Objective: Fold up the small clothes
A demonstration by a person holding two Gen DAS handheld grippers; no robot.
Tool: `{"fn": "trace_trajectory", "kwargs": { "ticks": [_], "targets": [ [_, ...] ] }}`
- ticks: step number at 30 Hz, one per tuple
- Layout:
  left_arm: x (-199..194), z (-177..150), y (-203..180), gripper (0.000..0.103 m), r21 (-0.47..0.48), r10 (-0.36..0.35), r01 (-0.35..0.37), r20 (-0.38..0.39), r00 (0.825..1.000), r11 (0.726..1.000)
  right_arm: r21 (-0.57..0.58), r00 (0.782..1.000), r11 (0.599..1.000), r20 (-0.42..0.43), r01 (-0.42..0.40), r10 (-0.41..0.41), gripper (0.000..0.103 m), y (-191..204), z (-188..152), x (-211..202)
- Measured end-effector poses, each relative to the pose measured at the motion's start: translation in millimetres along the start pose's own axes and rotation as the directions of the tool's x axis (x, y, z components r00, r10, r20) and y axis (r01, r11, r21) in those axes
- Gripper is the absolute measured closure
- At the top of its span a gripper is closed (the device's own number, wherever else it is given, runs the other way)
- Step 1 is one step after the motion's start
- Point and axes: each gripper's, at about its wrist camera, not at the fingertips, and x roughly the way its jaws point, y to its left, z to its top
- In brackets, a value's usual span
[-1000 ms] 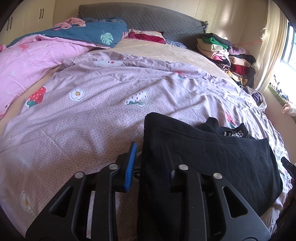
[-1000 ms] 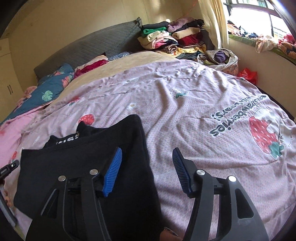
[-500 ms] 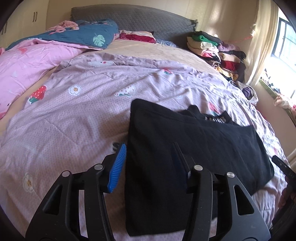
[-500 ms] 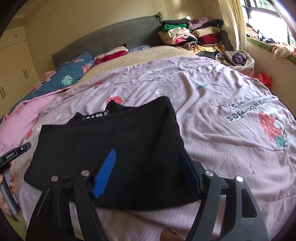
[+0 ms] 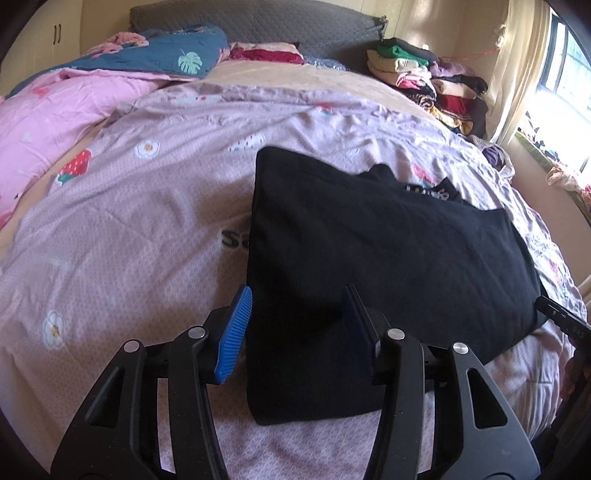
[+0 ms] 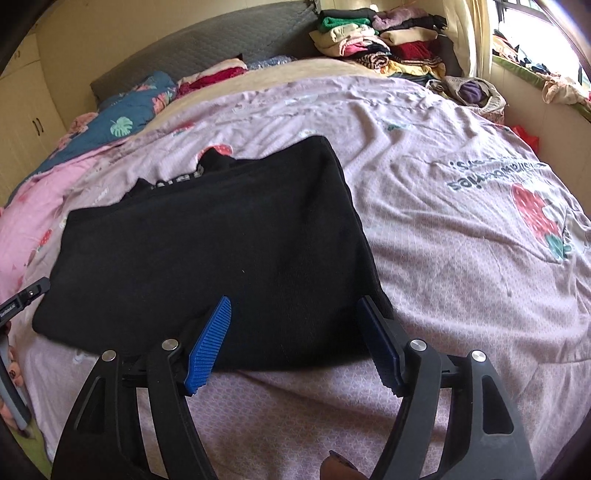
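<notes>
A black garment (image 5: pixel 373 254) lies folded flat on the lilac strawberry-print bedspread (image 5: pixel 140 221); a collar with white lettering (image 5: pixel 428 192) pokes out at its far edge. My left gripper (image 5: pixel 295 325) is open and empty, raised over the garment's near left corner. In the right wrist view the same garment (image 6: pixel 207 251) fills the middle, and my right gripper (image 6: pixel 295 336) is open and empty above its near right corner. The edge of the other gripper shows at the side of each view.
A pink quilt (image 5: pixel 55 110) and a blue leaf-print quilt (image 5: pixel 177 55) lie at the bed's far left. A pile of folded clothes (image 5: pixel 424 81) sits by the grey headboard (image 5: pixel 258 22). A curtain and window stand at the right.
Both grippers have pulled back toward the near edge of the bed and lifted off the garment. The garment lies further from the cameras, with its near edge now in view.
</notes>
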Motion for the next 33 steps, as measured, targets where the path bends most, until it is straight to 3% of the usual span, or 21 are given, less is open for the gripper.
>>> {"fn": "trace_trajectory", "kwargs": {
  "ticks": [8, 12, 17, 20, 23, 26, 28, 30, 33],
  "targets": [
    [6, -23, 4, 0.061, -0.017, -0.007, 0.007, -0.036, 0.999, 1.000, -0.007, 1.000, 1.000, 0.000, 0.021, -0.021, 0.033, 0, -10, -2],
    [2, -26, 3, 0.061, -0.008, -0.007, 0.007, -0.043, 0.999, 1.000, -0.007, 1.000, 1.000, 0.014, 0.006, -0.006, 0.021, 2, -14, -7],
    [-4, -32, 3, 0.060, -0.014, -0.021, 0.021, -0.057, 0.998, 1.000, -0.003, 1.000, 1.000, 0.016, 0.012, -0.012, 0.020, 3, -19, -10],
    [-11, -34, 2, 0.052, -0.020, -0.037, 0.036, -0.060, 0.998, 0.999, 0.017, 0.999, 1.000, 0.031, -0.006, 0.006, 0.020, 0, -22, -16],
    [-17, -35, 1, 0.039, -0.005, -0.039, 0.039, -0.054, 0.998, 0.999, 0.026, 0.999, 1.000, 0.049, -0.016, 0.015, 0.008, 1, -24, -22],
    [-23, -36, -1, 0.029, -0.001, -0.039, 0.039, -0.056, 0.998, 0.999, 0.020, 0.997, 0.999, 0.072, -0.026, 0.024, 0.007, 5, -25, -29],
    [-26, -36, -1, 0.016, -0.003, -0.041, 0.041, -0.056, 0.998, 0.999, 0.015, 0.996, 0.999, 0.087, -0.029, 0.028, 0.007, 8, -26, -34],
    [-31, -36, -2, 0.010, -0.002, -0.038, 0.038, -0.050, 0.998, 0.999, 0.013, 0.995, 0.999, 0.095, -0.035, 0.033, 0.006, 10, -27, -38],
    [-37, -37, -3, 0.010, -0.019, -0.070, 0.069, -0.053, 0.996, 0.997, 0.009, 0.994, 0.999, 0.103, -0.040, 0.039, 0.005, 14, -30, -43]
  ]
}}
